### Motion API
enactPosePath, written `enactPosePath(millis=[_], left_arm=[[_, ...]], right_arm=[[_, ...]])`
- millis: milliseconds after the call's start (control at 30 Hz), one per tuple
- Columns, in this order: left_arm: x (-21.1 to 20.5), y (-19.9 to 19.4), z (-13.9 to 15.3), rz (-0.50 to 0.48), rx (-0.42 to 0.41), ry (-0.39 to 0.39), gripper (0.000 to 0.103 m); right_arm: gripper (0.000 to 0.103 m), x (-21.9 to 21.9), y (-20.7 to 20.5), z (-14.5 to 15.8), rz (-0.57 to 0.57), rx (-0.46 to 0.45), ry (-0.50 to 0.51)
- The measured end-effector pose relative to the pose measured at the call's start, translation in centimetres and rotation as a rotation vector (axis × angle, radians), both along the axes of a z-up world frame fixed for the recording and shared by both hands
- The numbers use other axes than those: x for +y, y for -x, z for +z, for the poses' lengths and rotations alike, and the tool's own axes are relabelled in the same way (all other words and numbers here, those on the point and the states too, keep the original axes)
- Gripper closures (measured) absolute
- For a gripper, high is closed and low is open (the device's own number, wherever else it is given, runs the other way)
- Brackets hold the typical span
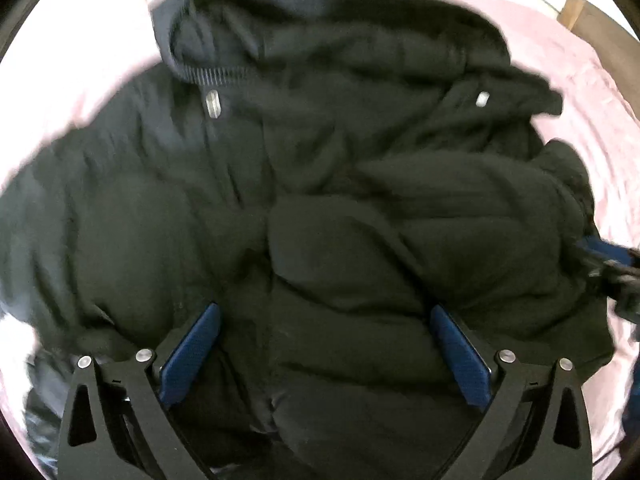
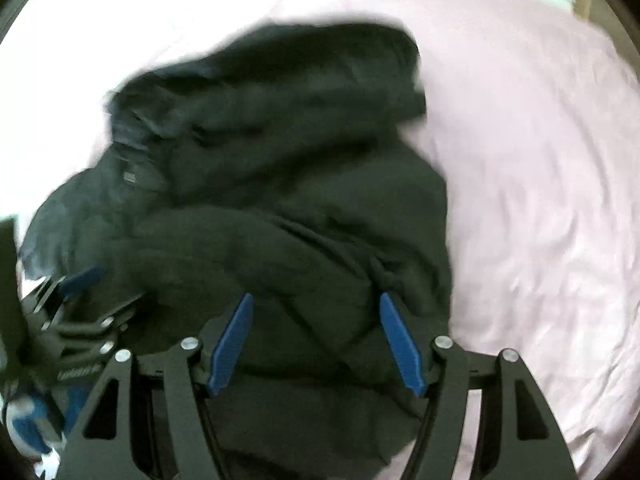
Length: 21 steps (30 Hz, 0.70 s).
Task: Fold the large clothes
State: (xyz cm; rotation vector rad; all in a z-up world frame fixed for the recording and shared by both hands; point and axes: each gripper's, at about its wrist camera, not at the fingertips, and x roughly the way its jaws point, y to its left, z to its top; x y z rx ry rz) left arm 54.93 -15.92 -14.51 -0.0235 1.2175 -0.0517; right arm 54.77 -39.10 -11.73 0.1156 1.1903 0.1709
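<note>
Across the middle of both wrist views lies a dark puffy jacket (image 1: pixel 320 208), spread and rumpled on a pale pink bed sheet (image 2: pixel 540 160). Seen from the left wrist, its ribbed collar (image 1: pixel 216 74) sits at the upper left of the frame, with a metal zip pull (image 1: pixel 212 104) just below it and a small silver snap (image 1: pixel 483 99) toward the upper right. A sleeve is folded across the body, running from the right edge toward the centre.

At the bottom of that view the left tongs (image 1: pixel 325 350) stand wide apart, blue pads on either side of a fold of jacket fabric without pressing on it. The right tongs (image 2: pixel 316 344), at the bottom of the right wrist view, are also parted, their blue pads straddling jacket fabric near the garment's right edge; no grip shows. Each view catches the other tool at its side: blurred at the right edge of the left view, and at the lower left of the right view. Both pictures are somewhat smeared.
</note>
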Motion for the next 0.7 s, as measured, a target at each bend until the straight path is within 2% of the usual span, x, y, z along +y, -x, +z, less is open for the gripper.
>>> enactPosePath(millis=[67, 133, 200, 333, 433, 567, 700], left_arm=[[0.1, 0.1, -0.5, -0.001, 0.006, -0.007, 0.001], [0.1, 0.0, -0.1, -0.004, 0.005, -0.008, 0.001], [0.1, 0.1, 0.8, 0.004, -0.007, -0.001, 0.001], [0.8, 1.7, 2.5, 0.006, -0.041, 0.012, 0.001], [1.0, 2.6, 2.2, 0.003, -0.033, 0.007, 0.001], [0.7, 3.6, 0.9, -0.015, 0.000, -0.001, 0.001], [0.3, 3.6, 1.2, -0.038, 0.010, -0.004, 0.001]], right_arm=[[0.036, 0.4, -0.2, -3.3, 0.002, 0.066, 0.038], [0.035, 0.8, 0.2, -4.4, 0.000, 0.072, 0.055], [0.035, 1.2, 0.3, -3.9, -0.013, 0.063, 0.068], [0.035, 1.4, 2.7, -0.5, -0.026, -0.004, 0.080], [0.035, 1.7, 5.3, 0.9, -0.041, -0.035, 0.047], [0.035, 2.0, 7.7, -0.4, -0.053, -0.004, 0.048], [0.035, 2.3, 8.4, -2.2, -0.079, 0.049, 0.064]])
